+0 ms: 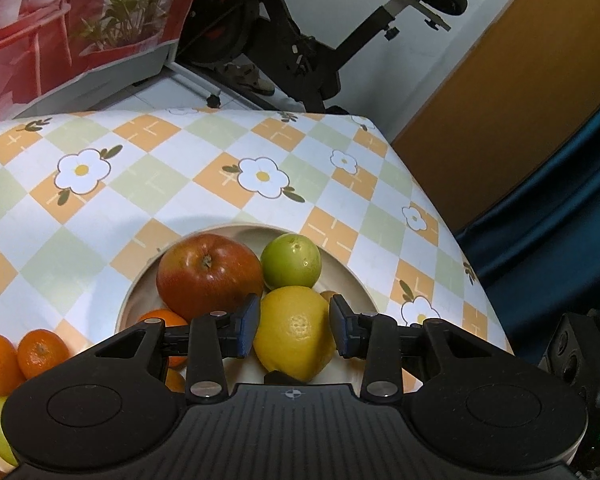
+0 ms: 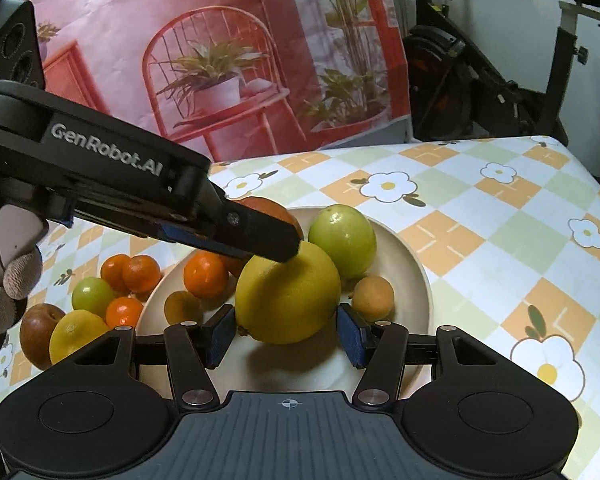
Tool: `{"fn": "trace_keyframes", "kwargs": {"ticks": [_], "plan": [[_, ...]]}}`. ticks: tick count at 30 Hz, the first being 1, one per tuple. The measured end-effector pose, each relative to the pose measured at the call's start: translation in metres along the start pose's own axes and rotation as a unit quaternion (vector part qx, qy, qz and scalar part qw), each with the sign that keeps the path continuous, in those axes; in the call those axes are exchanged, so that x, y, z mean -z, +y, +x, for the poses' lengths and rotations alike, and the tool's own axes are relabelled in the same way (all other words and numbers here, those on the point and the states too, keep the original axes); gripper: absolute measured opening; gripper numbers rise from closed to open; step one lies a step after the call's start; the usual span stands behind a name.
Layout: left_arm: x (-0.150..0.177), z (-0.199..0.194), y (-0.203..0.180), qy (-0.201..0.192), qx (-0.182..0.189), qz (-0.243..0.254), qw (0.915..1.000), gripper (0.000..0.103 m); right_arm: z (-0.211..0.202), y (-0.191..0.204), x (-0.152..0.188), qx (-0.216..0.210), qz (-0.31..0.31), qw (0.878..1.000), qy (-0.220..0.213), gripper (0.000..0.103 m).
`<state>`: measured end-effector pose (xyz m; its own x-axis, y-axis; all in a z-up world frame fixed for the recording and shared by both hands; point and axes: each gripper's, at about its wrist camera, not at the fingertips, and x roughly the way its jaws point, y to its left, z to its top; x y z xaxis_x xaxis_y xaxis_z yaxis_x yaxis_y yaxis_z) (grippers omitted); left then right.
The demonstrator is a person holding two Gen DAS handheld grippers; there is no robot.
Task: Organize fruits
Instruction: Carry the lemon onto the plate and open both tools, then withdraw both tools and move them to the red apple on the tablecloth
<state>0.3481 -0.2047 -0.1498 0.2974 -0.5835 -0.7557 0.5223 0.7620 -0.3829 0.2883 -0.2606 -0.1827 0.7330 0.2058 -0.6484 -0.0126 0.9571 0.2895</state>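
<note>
On the checked, flower-printed tabletop (image 2: 500, 240) stands a pale round plate (image 2: 416, 280), and in it, toward its near side, lies the large lemon (image 2: 288, 296). Both tools meet at this one fruit.

The left gripper (image 1: 294, 320) reaches in from the left of the right wrist view, angled downward, with a gloved hand (image 2: 4, 292) around its handle. In its own view the blue pads (image 1: 249, 326) cover the lemon's edges on both sides, so its fingers are closed on the fruit. From the other camera its near finger lies across the lemon's upper left.

The right gripper (image 2: 286, 328) comes at the lemon from the near side, low over the plate. Its fingers stand one at each flank of the fruit. The left pad looks to be in contact and the right pad sits just beside the peel, but I cannot tell whether they press.

Behind the lemon in the plate sit a red apple (image 1: 208, 276) on the left and a green fruit (image 1: 291, 261) on the right, close together. A mandarin (image 2: 205, 275) lies left of the lemon, a small brownish fruit (image 2: 373, 298) just right of it, and another small brown one (image 2: 182, 306) at the plate's near left.

Off the plate, to its left on the tabletop, is a loose cluster: two mandarins (image 2: 140, 274), a second green fruit (image 2: 93, 294), a third mandarin (image 2: 124, 312), a second lemon (image 2: 76, 334) and a darker apple (image 2: 40, 326).

Beyond the tabletop hang a red backdrop printed with plants (image 2: 220, 80) and, to its right, an exercise bike (image 2: 480, 92).
</note>
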Motion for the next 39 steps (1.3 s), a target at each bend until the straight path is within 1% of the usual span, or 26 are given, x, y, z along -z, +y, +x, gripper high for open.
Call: {"fn": "trace_keyframes", "kwargs": {"ticks": [10, 14, 18, 27, 33, 39], "plan": [[0.002, -0.023, -0.001, -0.026, -0.008, 0.004, 0.9996, 0.039, 0.002, 0.008, 0.003, 0.021, -0.004, 1.000, -0.006, 0.052], [0.006, -0.039, 0.005, -0.039, -0.017, 0.003, 0.9991, 0.039, 0.001, 0.012, 0.002, 0.035, 0.000, 0.999, -0.005, 0.052], [0.010, -0.059, 0.017, -0.056, -0.029, -0.006, 0.9980, 0.039, -0.005, 0.015, 0.004, 0.038, -0.001, 0.999, -0.005, 0.052], [0.030, -0.106, 0.053, -0.088, -0.074, -0.016, 0.9933, 0.039, -0.019, 0.031, 0.007, 0.047, -0.018, 0.999, -0.007, 0.052], [0.053, -0.140, 0.079, -0.110, -0.114, -0.019, 0.9873, 0.039, -0.027, 0.049, 0.012, 0.043, -0.031, 0.998, -0.015, 0.052], [0.073, -0.166, 0.102, -0.127, -0.148, -0.030, 0.9804, 0.039, -0.025, 0.067, 0.015, 0.038, -0.046, 0.998, -0.013, 0.052]]}}
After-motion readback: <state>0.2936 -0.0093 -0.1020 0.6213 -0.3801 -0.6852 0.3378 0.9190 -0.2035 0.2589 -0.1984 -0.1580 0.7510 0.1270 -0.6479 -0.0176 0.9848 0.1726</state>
